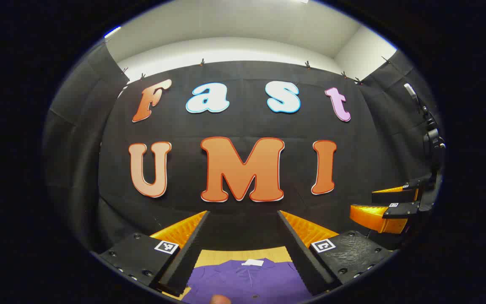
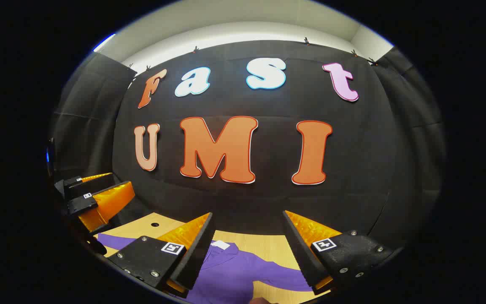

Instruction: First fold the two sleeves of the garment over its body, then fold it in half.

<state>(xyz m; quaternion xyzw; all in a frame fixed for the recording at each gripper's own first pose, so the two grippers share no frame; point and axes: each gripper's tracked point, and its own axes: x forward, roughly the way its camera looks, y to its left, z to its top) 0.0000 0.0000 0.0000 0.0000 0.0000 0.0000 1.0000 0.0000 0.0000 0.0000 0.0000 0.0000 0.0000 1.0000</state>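
A purple garment (image 1: pixel 247 280) with a white neck tag lies flat on the wooden table (image 1: pixel 243 254), below and between the fingers of my left gripper (image 1: pixel 243 217). That gripper hangs above it, open and holding nothing. In the right gripper view the same purple garment (image 2: pixel 234 274) spreads under my right gripper (image 2: pixel 247 219), one sleeve reaching right. The right gripper is open and holds nothing too. Each view also catches the other gripper at its side: the right gripper (image 1: pixel 388 207) at the right edge, the left gripper (image 2: pixel 95 196) at the left edge.
The black cloth wall stands close behind the table's far edge (image 2: pixel 268 236). A small dark hole (image 2: pixel 155 224) marks the tabletop at the back left. A fingertip (image 1: pixel 219 299) shows at the very bottom of the left gripper view.
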